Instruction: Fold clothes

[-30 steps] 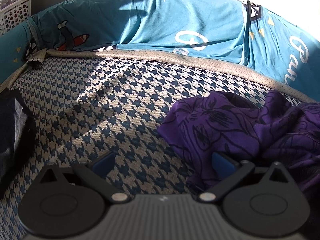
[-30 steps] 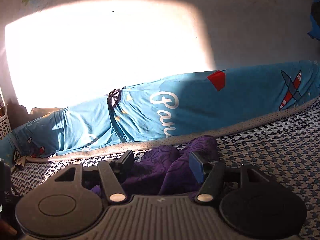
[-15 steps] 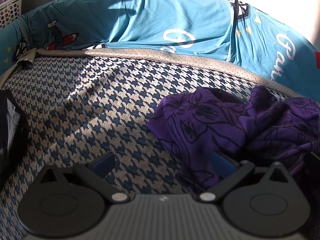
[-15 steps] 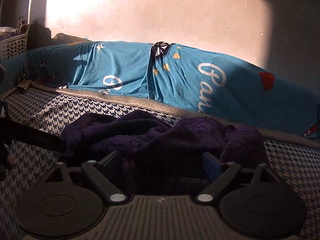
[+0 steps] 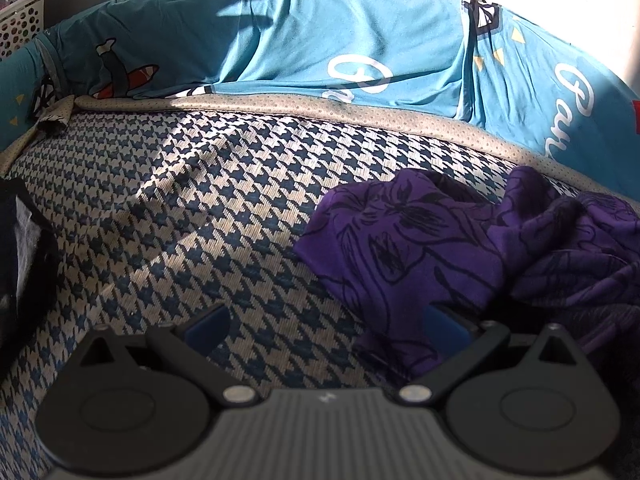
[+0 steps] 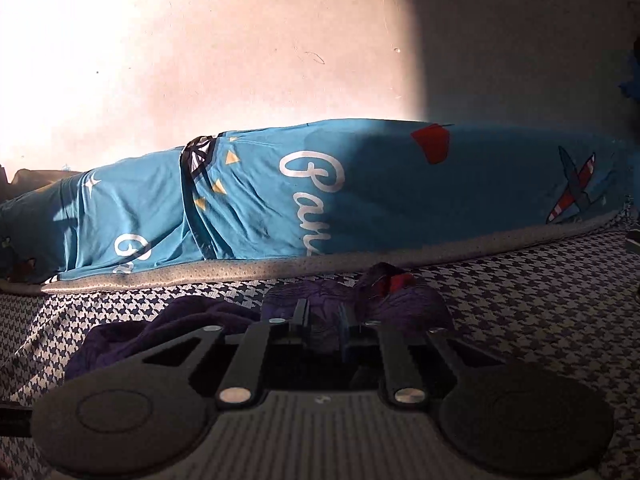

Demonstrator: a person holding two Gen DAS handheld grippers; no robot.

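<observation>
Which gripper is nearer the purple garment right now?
Right. The right gripper has just closed on the purple garment; the left gripper is open over the houndstooth cover, one finger at the garment's edge.

Left gripper [image 5: 326, 324] hangs with jaws wide apart; right gripper [image 6: 324, 320] jaws have just closed together.

Crumpled garment [image 5: 460, 248] lies on mattress [image 5: 192, 216], bolster [image 5: 320, 44] behind, basket [image 5: 20, 24] far left

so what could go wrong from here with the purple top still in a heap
The right hand-held gripper has just closed on the bunched purple garment; it may pinch several layers, so lifting drags the whole heap. The left hand-held gripper is open, one finger over the garment's edge; closing there may catch only a fold.
</observation>
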